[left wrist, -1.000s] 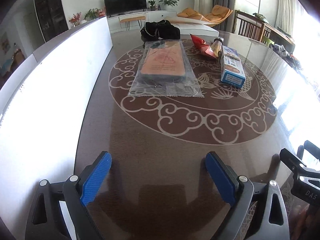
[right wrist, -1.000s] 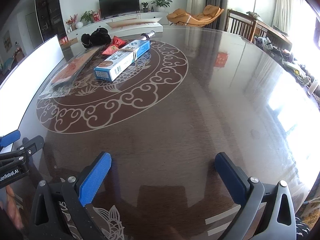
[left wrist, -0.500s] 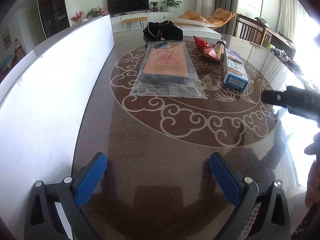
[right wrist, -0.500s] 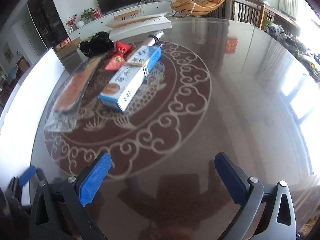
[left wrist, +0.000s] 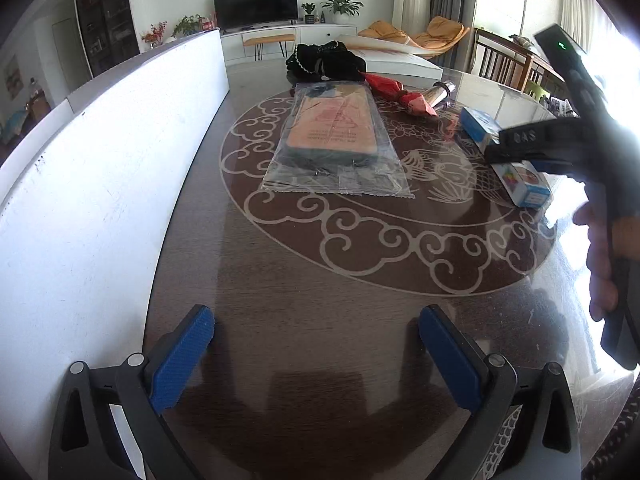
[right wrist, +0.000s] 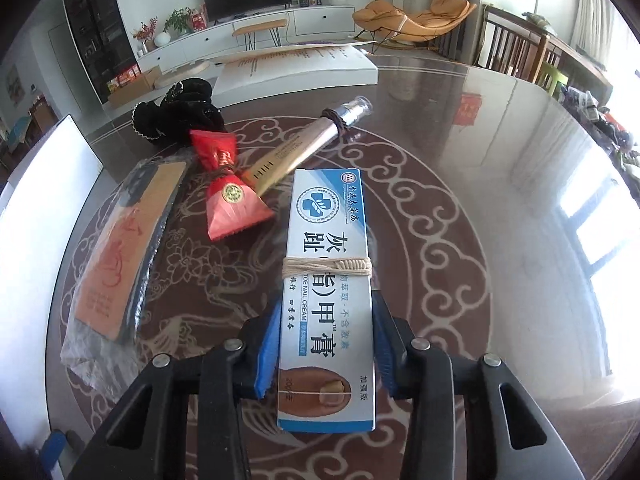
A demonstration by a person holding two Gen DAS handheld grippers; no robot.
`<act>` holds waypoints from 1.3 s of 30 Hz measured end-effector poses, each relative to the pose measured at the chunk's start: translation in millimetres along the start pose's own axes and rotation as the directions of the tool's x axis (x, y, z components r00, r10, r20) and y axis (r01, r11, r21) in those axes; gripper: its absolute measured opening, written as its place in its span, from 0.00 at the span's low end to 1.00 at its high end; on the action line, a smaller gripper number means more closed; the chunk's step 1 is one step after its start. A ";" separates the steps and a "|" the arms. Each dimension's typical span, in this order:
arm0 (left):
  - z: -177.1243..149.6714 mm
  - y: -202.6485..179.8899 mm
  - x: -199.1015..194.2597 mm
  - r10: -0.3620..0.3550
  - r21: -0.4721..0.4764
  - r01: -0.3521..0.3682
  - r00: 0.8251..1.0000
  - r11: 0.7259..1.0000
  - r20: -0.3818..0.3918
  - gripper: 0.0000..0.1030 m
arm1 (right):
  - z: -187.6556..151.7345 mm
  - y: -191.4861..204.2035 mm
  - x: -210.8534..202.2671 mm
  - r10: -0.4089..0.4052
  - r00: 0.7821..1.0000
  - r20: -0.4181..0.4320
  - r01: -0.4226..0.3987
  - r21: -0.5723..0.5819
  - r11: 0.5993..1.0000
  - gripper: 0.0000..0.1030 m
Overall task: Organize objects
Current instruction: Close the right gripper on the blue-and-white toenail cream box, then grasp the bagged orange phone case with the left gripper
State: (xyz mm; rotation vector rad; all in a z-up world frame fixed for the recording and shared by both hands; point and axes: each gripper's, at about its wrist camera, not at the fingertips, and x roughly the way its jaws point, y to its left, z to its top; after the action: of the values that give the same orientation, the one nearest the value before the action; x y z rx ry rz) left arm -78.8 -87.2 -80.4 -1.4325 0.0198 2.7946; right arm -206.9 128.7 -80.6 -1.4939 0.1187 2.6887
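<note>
Right hand-held gripper (right wrist: 325, 350): ribbed blue pads just closed onto long sides of box (right wrist: 326, 300), a glossy blue-white carton bound with twine, lying flat on dark, polished tabletop (right wrist: 500, 240). Left hand-held gripper (left wrist: 316, 356): jaws wide apart, empty, over bare wood. Alongside box: crinkled red packet (right wrist: 228, 196), gold tube (right wrist: 296, 150).

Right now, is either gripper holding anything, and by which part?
Right gripper has just closed on the toe nail cream box, pads on its long sides at the near half, below the string wrap. Left gripper is open and holds nothing.
</note>
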 end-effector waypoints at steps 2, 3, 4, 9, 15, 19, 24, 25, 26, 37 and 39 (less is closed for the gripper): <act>0.0 0.0 0.0 0.000 0.000 0.000 1.000 1.000 0.000 1.00 | -21.5 -16.0 -14.5 -0.027 0.999 0.027 0.027 0.002 1.000 0.40; 0.0 0.0 0.0 0.000 0.000 0.000 1.000 1.000 0.000 1.00 | -33.9 -23.5 -22.4 -0.043 0.998 0.041 0.043 0.002 0.999 0.40; 0.0 0.1 0.0 -0.001 0.000 0.001 1.000 1.000 0.000 1.00 | -45.7 -30.3 -29.9 -0.053 0.997 0.054 0.053 0.001 0.999 0.40; 0.0 0.1 0.1 -0.001 0.000 0.001 1.000 1.000 0.000 1.00 | -88.5 -48.2 -56.6 -0.070 0.991 0.111 0.069 0.006 0.998 0.47; 1.7 -0.1 0.4 -0.010 0.009 0.010 1.000 1.000 -0.013 1.00 | -92.1 -38.6 -58.1 -0.088 0.990 0.107 0.094 -0.053 0.994 0.81; 30.7 -6.0 -4.1 0.003 0.005 -0.003 0.999 1.000 -0.040 1.00 | -93.3 -39.6 -58.3 -0.102 0.989 0.107 0.108 -0.050 0.993 0.84; 113.6 -20.2 16.8 0.025 0.008 -0.024 0.997 1.000 -0.067 1.00 | -94.7 -40.1 -57.3 -0.107 0.988 0.107 0.113 -0.050 0.992 0.84; 129.5 -23.2 28.8 0.014 0.017 -0.013 0.996 1.000 -0.087 1.00 | -95.1 -40.0 -57.5 -0.109 0.988 0.108 0.115 -0.051 0.992 0.84; 143.3 -25.0 40.3 0.008 0.024 -0.006 0.995 1.000 -0.098 1.00 | -95.0 -39.9 -57.3 -0.109 0.988 0.108 0.115 -0.052 0.992 0.84; 193.4 -20.7 132.7 -0.014 0.039 0.024 0.972 0.999 -0.233 1.00 | -94.7 -43.9 -55.5 -0.076 0.992 0.096 0.079 -0.029 0.996 0.84; 190.7 -25.6 133.1 -0.014 0.043 0.024 0.974 0.999 -0.226 1.00 | -93.8 -44.2 -54.9 -0.073 0.993 0.095 0.076 -0.026 0.997 0.84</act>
State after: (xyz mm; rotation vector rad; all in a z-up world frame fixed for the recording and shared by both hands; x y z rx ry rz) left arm -311.2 -59.9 -77.4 -1.7200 0.0689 2.5831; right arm -94.6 162.5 -85.0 -1.3485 0.0177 2.7069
